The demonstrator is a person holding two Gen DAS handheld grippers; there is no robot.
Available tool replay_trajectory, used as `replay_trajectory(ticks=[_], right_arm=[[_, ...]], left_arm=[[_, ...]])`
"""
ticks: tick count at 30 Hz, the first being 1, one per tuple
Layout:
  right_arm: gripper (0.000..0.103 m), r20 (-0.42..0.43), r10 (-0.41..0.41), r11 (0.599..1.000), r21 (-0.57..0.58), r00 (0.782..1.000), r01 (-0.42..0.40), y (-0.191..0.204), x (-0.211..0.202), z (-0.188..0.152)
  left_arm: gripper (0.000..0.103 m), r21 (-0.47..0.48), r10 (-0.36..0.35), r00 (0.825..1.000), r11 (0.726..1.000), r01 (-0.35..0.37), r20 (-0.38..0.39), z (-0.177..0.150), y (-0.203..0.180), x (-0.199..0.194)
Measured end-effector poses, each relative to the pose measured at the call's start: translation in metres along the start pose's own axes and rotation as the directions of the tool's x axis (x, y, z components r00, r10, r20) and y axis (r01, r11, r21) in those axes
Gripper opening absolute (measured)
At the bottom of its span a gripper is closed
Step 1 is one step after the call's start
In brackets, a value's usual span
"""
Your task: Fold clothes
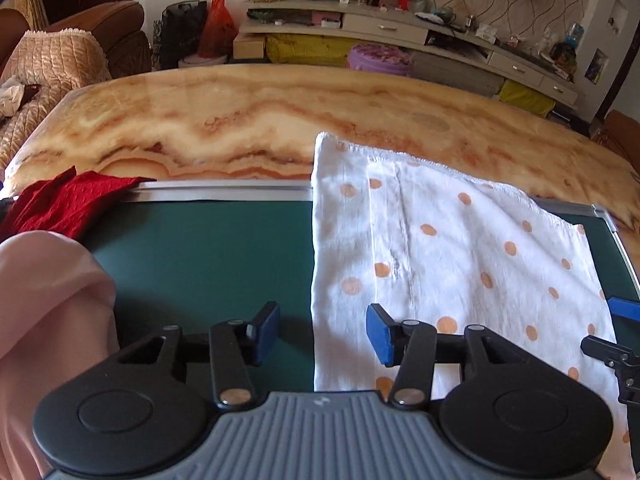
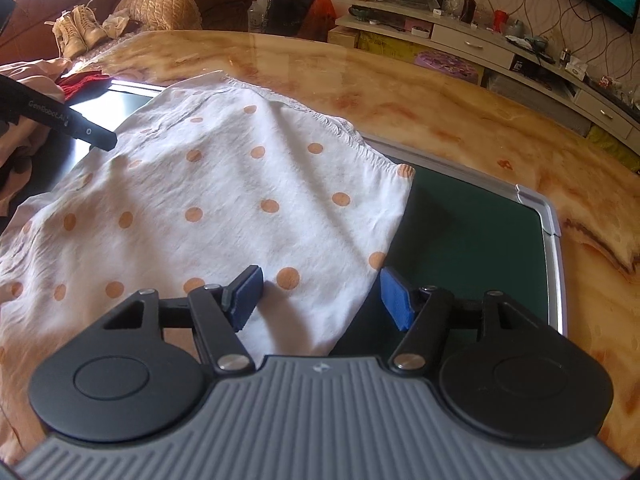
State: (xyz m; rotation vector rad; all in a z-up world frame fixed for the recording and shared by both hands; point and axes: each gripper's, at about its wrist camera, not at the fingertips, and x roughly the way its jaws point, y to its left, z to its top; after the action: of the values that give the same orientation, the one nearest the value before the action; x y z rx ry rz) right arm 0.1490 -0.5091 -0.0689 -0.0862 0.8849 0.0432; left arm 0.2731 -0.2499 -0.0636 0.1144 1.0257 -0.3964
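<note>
Left gripper (image 1: pixel 323 331): one, jaws standing apart, nothing pressed between its two blue pads (image 1: pixel 380 334); the near left edge of the cloth lies under the gap.
Right gripper (image 2: pixel 322 293): one, jaws wide, two blue pads (image 2: pixel 396 296) clear of the fabric; the cloth's near right corner lies below the gap.
Grippers counted: two in all; each shows at the edge of the other's view, as a blue pad and black linkage at the right edge of the left view, and as a black finger at the left edge of the right view.
Cloth (image 1: pixel 460 256): one white garment with orange dots, lying flat, partly folded, on the right part of the mat; its far hem reaches past the mat's frame onto the table.
Mat (image 1: pixel 208 248): one dark green board with a silver frame, lying on the table; its left half is bare.
Pink cloth (image 1: pixel 48 320): one, bunched at the near left edge of the left view, just beside the mat.
Red cloth (image 1: pixel 68 204): one knitted piece, lying over the mat's far left corner.
Garments counted: three.
Table (image 1: pixel 248 116): one, marble-patterned in cream and orange.
Boots (image 2: pixel 78 32): one light pair, on the sofa beyond the table.
Sofa (image 1: pixel 60 60): brown with quilted beige covers, far left.
Shelf (image 1: pixel 400 28): one long cluttered unit along the far wall.
</note>
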Motion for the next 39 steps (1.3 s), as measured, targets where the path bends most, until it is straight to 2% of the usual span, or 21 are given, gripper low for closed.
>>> replay_trajectory(ticks=[1, 3, 5, 8, 11, 12, 13, 14, 15, 16, 17, 19, 22, 25, 26, 27, 29, 31, 37, 38, 39], right_arm=[[0.073, 0.006, -0.006, 1.000, -0.011, 1.000, 0.006, 0.003, -0.001, 0.000], [0.073, 0.013, -0.016, 0.999, -0.040, 1.000, 0.017, 0.010, -0.001, 0.001], [0.073, 0.015, -0.015, 0.999, -0.050, 1.000, 0.016, 0.014, 0.001, 0.003], [0.073, 0.006, 0.004, 0.999, -0.041, 1.000, -0.004, 0.015, 0.005, 0.005], [0.073, 0.000, 0.024, 0.999, -0.023, 1.000, -0.024, 0.012, 0.007, 0.005], [0.073, 0.007, 0.018, 1.000, -0.025, 1.000, -0.018, 0.012, 0.005, 0.006], [0.073, 0.019, 0.002, 0.999, -0.033, 1.000, -0.002, 0.013, 0.003, 0.006], [0.073, 0.032, -0.013, 0.999, -0.041, 0.999, 0.014, 0.014, 0.001, 0.006], [0.073, 0.052, 0.000, 0.999, -0.040, 0.999, 0.002, 0.014, -0.003, 0.007], [0.073, 0.079, 0.032, 0.999, -0.033, 0.996, -0.030, 0.014, -0.008, 0.008], [0.073, 0.101, 0.075, 0.997, -0.031, 0.992, -0.072, 0.014, -0.012, 0.009], [0.073, 0.116, 0.165, 0.984, -0.081, 0.979, -0.157, 0.024, -0.018, 0.011], [0.073, 0.062, 0.227, 0.957, -0.199, 0.972, -0.211, 0.047, -0.015, 0.011], [0.073, 0.004, 0.276, 0.929, -0.257, 0.961, -0.266, 0.059, -0.009, 0.007], [0.073, -0.014, 0.282, 0.926, -0.259, 0.959, -0.276, 0.058, -0.006, 0.004], [0.073, -0.031, 0.288, 0.922, -0.260, 0.957, -0.286, 0.058, -0.003, 0.002], [0.073, -0.039, 0.300, 0.922, -0.244, 0.953, -0.300, 0.048, -0.003, -0.001], [0.073, -0.040, 0.301, 0.924, -0.235, 0.953, -0.301, 0.038, -0.007, -0.006], [0.073, -0.075, 0.267, 0.932, -0.233, 0.961, -0.277, 0.027, -0.013, -0.008], [0.073, -0.080, 0.255, 0.932, -0.244, 0.964, -0.267, 0.029, -0.014, -0.007], [0.073, -0.080, 0.239, 0.932, -0.259, 0.968, -0.251, 0.032, -0.015, -0.007]], left_arm=[[0.053, 0.023, 0.017, 1.000, 1.000, -0.017, -0.001, 0.000, -0.002, 0.001], [0.028, 0.082, 0.073, 0.997, 0.994, -0.073, 0.010, -0.003, -0.008, 0.002], [0.024, 0.105, 0.099, 0.995, 0.989, -0.101, 0.022, -0.002, -0.008, 0.002], [0.024, 0.123, 0.228, 0.972, 0.964, -0.234, 0.061, 0.001, -0.003, 0.007], [0.020, 0.079, 0.208, 0.977, 0.974, -0.212, 0.055, 0.007, 0.005, 0.004], [0.020, 0.061, 0.162, 0.985, 0.984, -0.165, 0.057, 0.007, 0.006, 0.000], [0.020, 0.040, 0.070, 0.995, 0.997, -0.073, 0.066, 0.006, 0.005, -0.007], [0.020, 0.019, -0.022, 0.997, 1.000, 0.021, 0.078, 0.004, 0.004, -0.014], [0.021, 0.030, -0.118, 0.989, 0.993, 0.116, 0.084, 0.003, -0.001, -0.020], [0.021, 0.078, -0.218, 0.973, 0.974, 0.212, 0.077, 0.000, -0.012, -0.024], [0.025, 0.142, -0.288, 0.956, 0.950, 0.277, 0.062, -0.002, -0.026, -0.027], [0.025, 0.291, -0.350, 0.937, 0.896, 0.336, -0.006, -0.008, -0.052, -0.025], [0.025, 0.418, -0.423, 0.900, 0.801, 0.427, -0.109, -0.014, -0.065, -0.013], [0.022, 0.498, -0.424, 0.891, 0.744, 0.445, -0.163, -0.021, -0.054, -0.002], [0.014, 0.500, -0.421, 0.890, 0.742, 0.448, -0.173, -0.020, -0.047, 0.001], [0.004, 0.472, -0.413, 0.894, 0.762, 0.443, -0.172, -0.017, -0.035, 0.002], [0.004, 0.427, -0.415, 0.894, 0.787, 0.445, -0.167, -0.013, -0.009, 0.003], [0.004, 0.391, -0.422, 0.891, 0.801, 0.453, -0.167, -0.013, 0.011, 0.002], [0.005, 0.474, -0.322, 0.932, 0.803, 0.362, -0.168, -0.012, 0.006, -0.011], [0.013, 0.504, -0.293, 0.944, 0.798, 0.329, -0.152, -0.012, 0.000, -0.015], [0.019, 0.521, -0.291, 0.948, 0.795, 0.313, -0.126, -0.011, -0.004, -0.020]])
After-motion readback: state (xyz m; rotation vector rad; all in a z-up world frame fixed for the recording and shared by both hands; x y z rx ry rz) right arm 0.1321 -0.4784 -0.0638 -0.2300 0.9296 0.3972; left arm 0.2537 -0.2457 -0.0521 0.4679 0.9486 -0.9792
